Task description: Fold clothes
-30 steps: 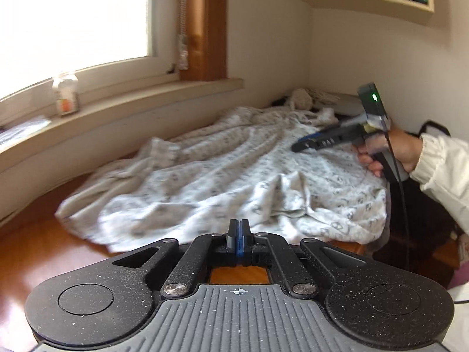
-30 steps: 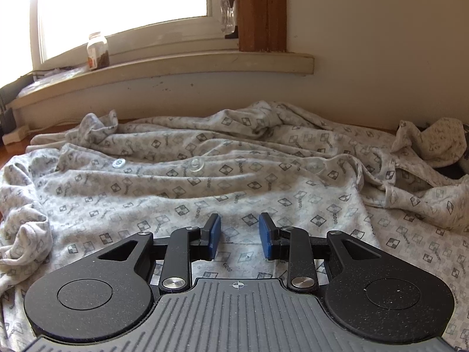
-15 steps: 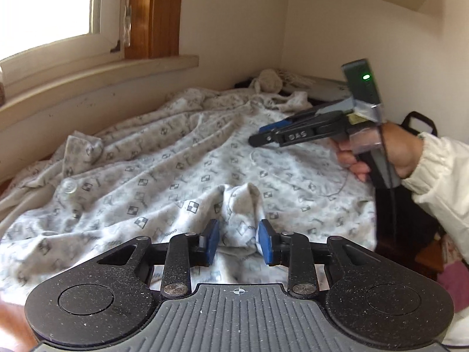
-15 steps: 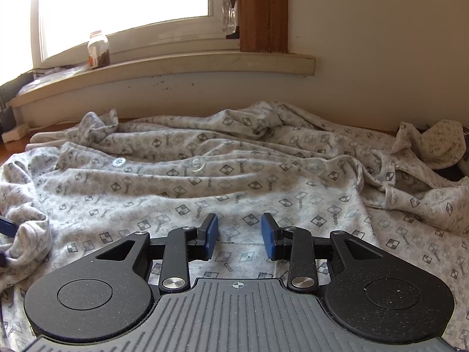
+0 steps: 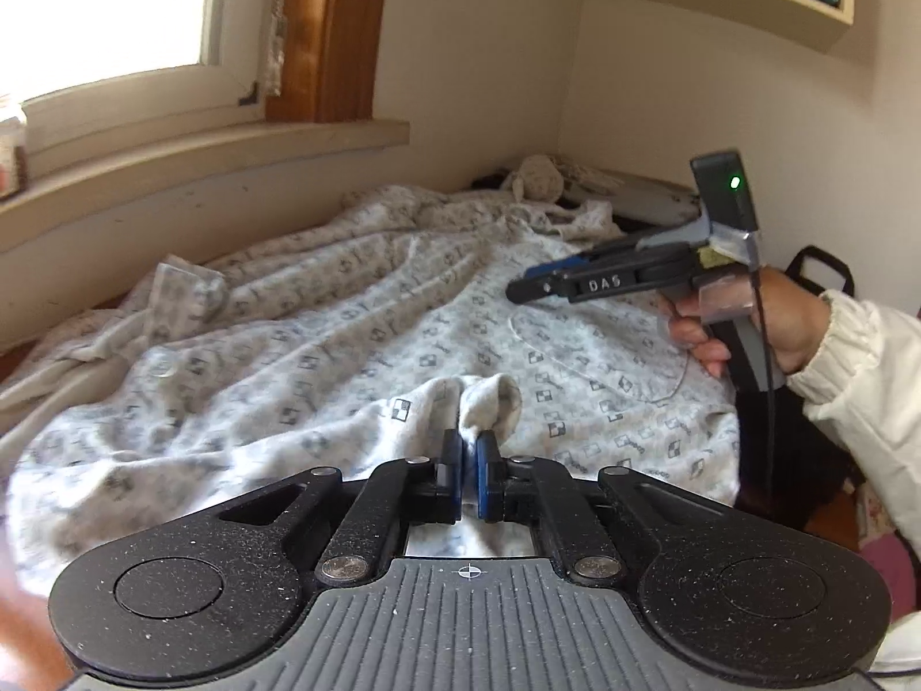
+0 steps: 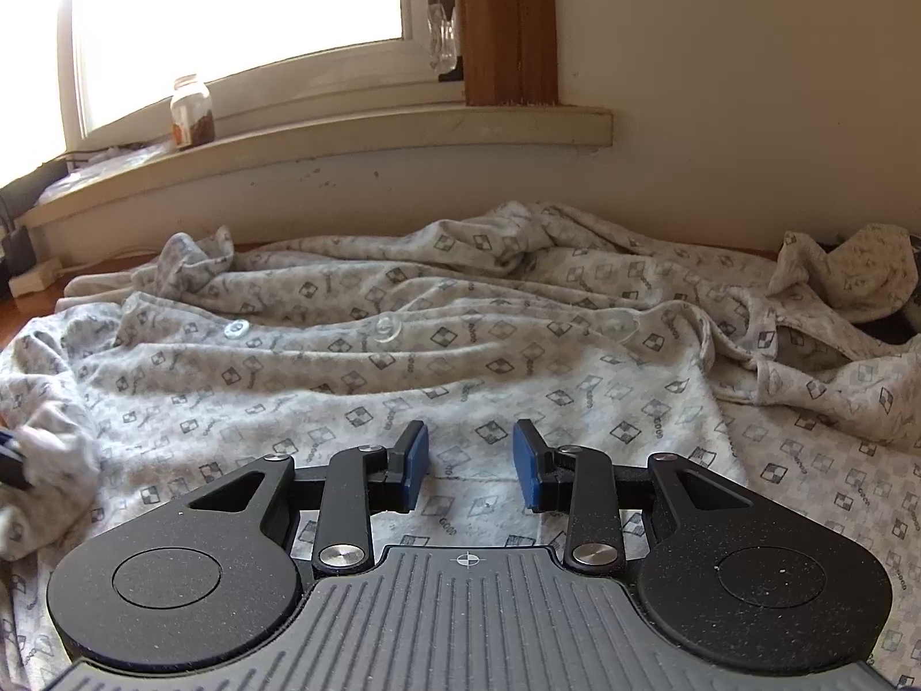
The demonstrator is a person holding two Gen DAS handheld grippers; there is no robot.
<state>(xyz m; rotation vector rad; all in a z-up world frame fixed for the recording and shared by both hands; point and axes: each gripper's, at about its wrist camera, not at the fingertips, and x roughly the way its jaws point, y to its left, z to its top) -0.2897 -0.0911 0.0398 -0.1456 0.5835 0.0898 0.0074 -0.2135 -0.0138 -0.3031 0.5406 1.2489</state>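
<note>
You are working on a pale grey pyjama top (image 6: 518, 357) printed with small dark squares; it is lying crumpled and spread across the wooden surface under the windowsill (image 6: 322, 144), filling most of both views. A row of clear buttons (image 6: 387, 327) is running left to right across it in the right wrist view, so its long axis is lying roughly from 9 to 3 o'clock there, with the collar end bunching toward 3 o'clock beside another small garment (image 6: 852, 270).

Your left gripper (image 5: 469, 449) has just been closing and is now pinching a raised fold of the top's near edge between its blue pads. Your right gripper (image 6: 471, 463) is hovering over the cloth with its jaws standing apart and nothing between them; in the left wrist view you are seeing it at 2 o'clock (image 5: 526, 288), held in your right hand (image 5: 748, 328).

The far sleeve is lying in folds, its shape hard to make out. The hem at 9 o'clock is getting cut off, and a jar (image 6: 191, 112) is sitting on the sill.
</note>
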